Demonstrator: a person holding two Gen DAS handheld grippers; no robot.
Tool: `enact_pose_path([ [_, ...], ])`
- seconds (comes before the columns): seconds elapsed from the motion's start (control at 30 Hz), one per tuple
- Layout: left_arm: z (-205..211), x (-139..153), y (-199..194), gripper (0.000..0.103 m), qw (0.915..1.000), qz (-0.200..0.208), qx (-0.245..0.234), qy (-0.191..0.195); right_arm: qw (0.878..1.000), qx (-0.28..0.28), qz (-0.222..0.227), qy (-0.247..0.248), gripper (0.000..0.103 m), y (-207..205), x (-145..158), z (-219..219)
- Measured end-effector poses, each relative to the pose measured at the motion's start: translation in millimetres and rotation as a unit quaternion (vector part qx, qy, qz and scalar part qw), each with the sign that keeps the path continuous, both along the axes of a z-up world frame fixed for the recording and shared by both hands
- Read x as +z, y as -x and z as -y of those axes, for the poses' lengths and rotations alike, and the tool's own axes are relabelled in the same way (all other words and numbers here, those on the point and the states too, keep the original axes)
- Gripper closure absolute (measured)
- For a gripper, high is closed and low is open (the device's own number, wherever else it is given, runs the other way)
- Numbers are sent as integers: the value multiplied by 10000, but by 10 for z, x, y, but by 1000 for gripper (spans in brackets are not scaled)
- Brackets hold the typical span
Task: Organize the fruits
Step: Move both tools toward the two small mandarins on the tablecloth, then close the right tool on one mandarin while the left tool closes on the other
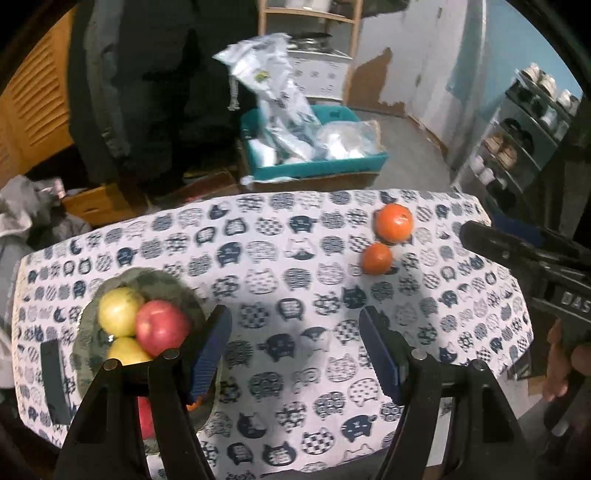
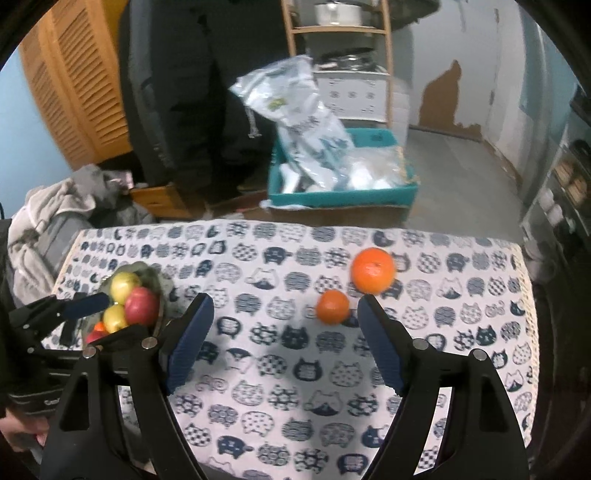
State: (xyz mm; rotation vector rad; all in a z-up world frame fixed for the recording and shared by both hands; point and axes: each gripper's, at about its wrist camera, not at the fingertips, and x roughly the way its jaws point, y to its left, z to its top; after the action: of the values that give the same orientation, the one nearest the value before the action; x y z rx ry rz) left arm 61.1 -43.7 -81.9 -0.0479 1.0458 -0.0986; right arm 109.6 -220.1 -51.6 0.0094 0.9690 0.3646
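**Two oranges could roll off the bench**

Left wrist view: the left claw (image 1: 293, 349) is held open and empty. The bowl (image 1: 88, 354) of apples is just left of it and could be bumped.

Right wrist view: the right claw (image 2: 284, 332) is open and empty. The small orange (image 2: 333, 307) sits just ahead, the big orange (image 2: 373, 270) behind it. A nudge could roll them.

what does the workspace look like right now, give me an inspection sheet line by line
surface: table under a cat-print cloth.
job's things: glass bowl at the left holds two yellow-green apples and a red apple, with more fruit partly hidden; large orange and small orange lie loose on the cloth at the right.
clutter: nothing seen on the cloth.
grippers: left gripper open beside the bowl; right gripper open, short of the small orange; both hold nothing.
cables: nothing seen.
surroundings: teal bin with plastic bags, wooden shelf, shoe rack, clothes pile.
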Motion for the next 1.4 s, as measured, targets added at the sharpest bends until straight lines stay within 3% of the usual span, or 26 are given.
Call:
enact_pose_path([
  [0.37, 403, 19, -381, 26, 9993, -130, -315, -129, 9983, -101, -470, 331, 24, -309, -230, 440],
  [0.73, 540, -24, -915, 23, 9976, -448, -502, -165, 9943, 151, -930, 508, 24, -812, -369, 437],
  [0.97, 520, -246, -1255, 23, 9953, -682, -658, -213, 9887, 156, -1352, 627, 24, -1171, -662, 481],
  [1.4, 531, -950, -1647, 23, 9899, -1205, -746, 33, 9793, 242, -1865, 743, 24, -1624, -1378, 306],
])
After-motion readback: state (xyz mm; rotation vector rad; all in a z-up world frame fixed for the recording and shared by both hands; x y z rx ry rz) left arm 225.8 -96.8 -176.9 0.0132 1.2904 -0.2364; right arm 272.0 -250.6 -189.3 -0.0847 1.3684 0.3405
